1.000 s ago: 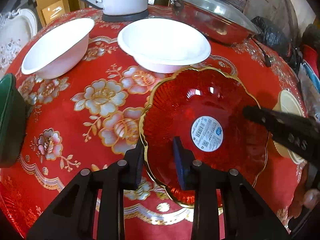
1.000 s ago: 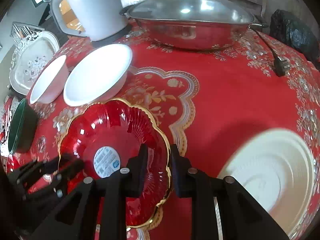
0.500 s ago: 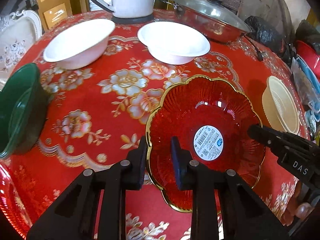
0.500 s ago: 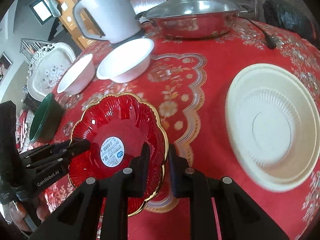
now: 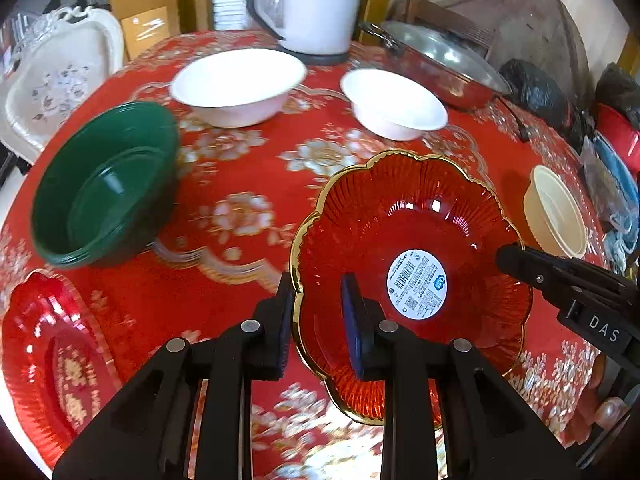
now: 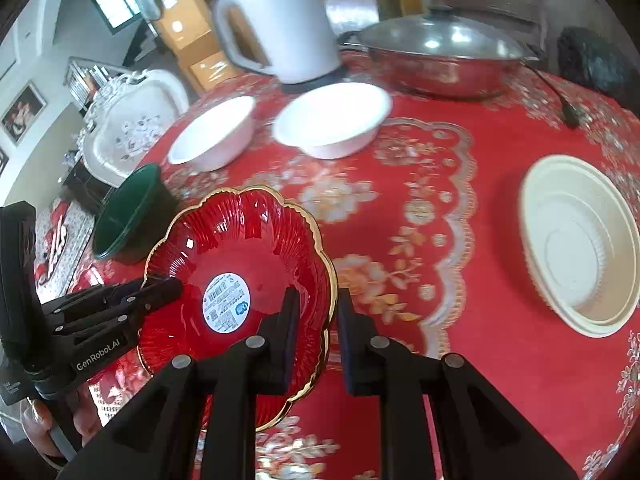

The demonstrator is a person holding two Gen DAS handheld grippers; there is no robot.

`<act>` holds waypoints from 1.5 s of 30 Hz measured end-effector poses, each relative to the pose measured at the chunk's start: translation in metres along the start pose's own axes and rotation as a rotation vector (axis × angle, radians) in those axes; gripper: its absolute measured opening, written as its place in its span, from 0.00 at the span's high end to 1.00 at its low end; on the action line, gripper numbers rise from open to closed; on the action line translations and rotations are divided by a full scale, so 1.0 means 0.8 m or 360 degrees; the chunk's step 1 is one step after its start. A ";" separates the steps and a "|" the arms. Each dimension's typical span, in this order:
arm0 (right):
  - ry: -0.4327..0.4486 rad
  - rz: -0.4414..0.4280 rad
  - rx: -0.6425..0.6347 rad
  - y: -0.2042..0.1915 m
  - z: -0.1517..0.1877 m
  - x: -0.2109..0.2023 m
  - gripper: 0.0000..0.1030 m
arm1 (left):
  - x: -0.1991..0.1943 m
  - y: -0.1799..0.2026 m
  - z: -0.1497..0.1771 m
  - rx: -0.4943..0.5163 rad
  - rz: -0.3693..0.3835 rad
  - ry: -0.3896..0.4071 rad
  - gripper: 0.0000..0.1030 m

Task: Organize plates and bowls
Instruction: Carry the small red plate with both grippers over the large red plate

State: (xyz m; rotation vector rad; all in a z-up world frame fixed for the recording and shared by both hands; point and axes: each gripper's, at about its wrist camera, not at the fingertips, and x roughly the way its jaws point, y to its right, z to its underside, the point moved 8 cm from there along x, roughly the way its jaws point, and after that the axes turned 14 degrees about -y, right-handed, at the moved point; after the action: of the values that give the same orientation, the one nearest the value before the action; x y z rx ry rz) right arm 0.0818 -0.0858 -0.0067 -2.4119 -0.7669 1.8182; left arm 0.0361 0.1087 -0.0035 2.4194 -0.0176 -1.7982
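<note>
A red glass bowl (image 5: 416,240) with a scalloped gold rim and a white barcode sticker is held above the red tablecloth. My left gripper (image 5: 316,324) is shut on its near-left rim. My right gripper (image 6: 316,328) is shut on the opposite rim of the same bowl (image 6: 240,248). A second red plate (image 5: 44,360) lies at the table's left edge. A green bowl (image 5: 104,184) and two white bowls (image 5: 240,84) (image 5: 396,100) sit beyond. A cream plate (image 6: 580,248) lies to the right.
A white kettle (image 6: 280,20) and a lidded steel wok (image 6: 440,56) stand at the back of the round table (image 6: 440,168). A black cable end (image 6: 568,112) lies at the back right. A white chair (image 5: 52,80) stands at the left.
Both grippers have lifted the red bowl and carried it back and leftward. The green bowl and the second red plate have come into the left wrist view.
</note>
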 end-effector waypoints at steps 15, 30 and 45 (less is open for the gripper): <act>-0.0057 -0.0110 -0.0278 -0.148 0.007 0.028 0.83 | -0.066 -0.140 0.059 -0.0224 -0.0082 0.0075 0.78; -0.0156 -0.0181 -0.0583 -0.294 0.017 0.075 0.83 | -0.102 -0.265 0.123 -0.0440 -0.0201 0.0096 0.78; -0.0272 -0.0128 -0.0710 -0.357 0.032 0.116 0.80 | -0.082 -0.316 0.160 -0.0544 -0.0223 0.0016 0.78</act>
State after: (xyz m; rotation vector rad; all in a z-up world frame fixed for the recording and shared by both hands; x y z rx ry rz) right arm -0.0280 0.1952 -0.0106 -2.4309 -1.3976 2.0190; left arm -0.1218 0.3532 -0.0043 2.2319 0.4336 -1.6787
